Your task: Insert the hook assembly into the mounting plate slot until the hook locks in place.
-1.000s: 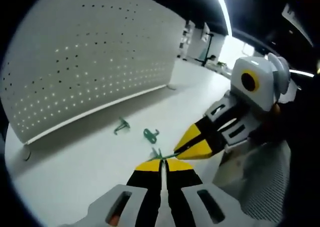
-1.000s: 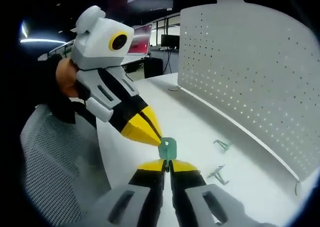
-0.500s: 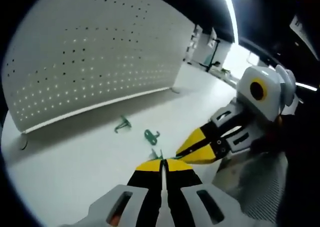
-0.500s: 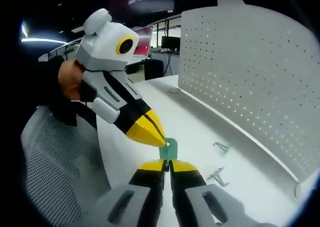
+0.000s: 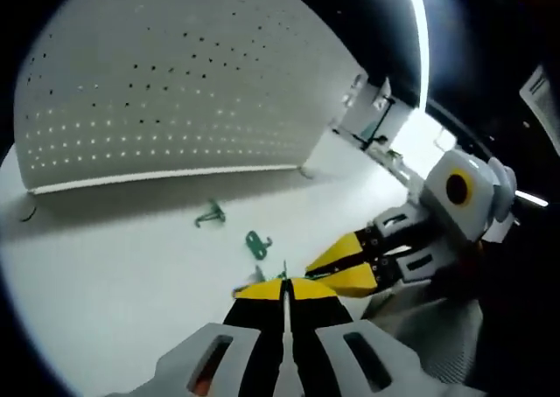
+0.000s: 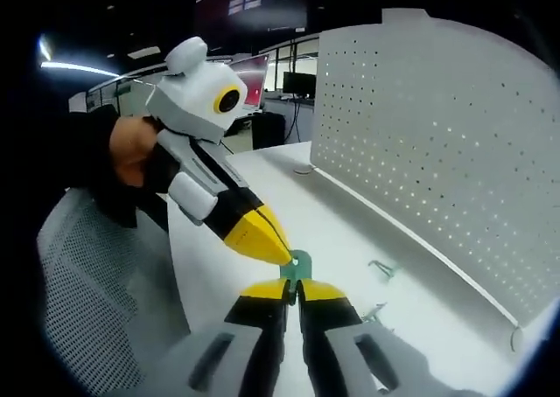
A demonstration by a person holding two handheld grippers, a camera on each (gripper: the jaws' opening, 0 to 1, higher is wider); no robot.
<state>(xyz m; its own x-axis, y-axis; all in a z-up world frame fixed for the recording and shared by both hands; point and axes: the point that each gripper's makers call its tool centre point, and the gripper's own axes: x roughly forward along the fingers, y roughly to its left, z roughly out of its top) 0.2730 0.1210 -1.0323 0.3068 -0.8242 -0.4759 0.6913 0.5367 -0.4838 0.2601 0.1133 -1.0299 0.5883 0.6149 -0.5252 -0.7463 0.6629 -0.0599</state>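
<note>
My left gripper [image 5: 283,285] is shut on a thin green hook [image 5: 282,271] that sticks up from its tips. My right gripper [image 6: 295,287] is shut on a small green mounting plate [image 6: 302,262], held upright above its tips. The two grippers meet tip to tip above the white table [image 5: 114,283]. In the right gripper view the left gripper [image 6: 282,255] comes down from the upper left and touches the plate's left edge. In the left gripper view the right gripper [image 5: 308,268] comes in from the right beside the hook. The contact point itself is hidden by the yellow tips.
A white pegboard panel [image 5: 157,91] [image 6: 437,143] stands along the table's far side. Two loose green hook parts [image 5: 210,213] [image 5: 255,242] lie on the table in front of it. A grey mesh chair [image 6: 87,301] sits below the person's sleeve and hand [image 6: 131,148].
Both views have tilted with the hands. The left gripper now leans at a flatter angle, and its tip covers more of the green plate. Both grippers stay shut, tip to tip.
</note>
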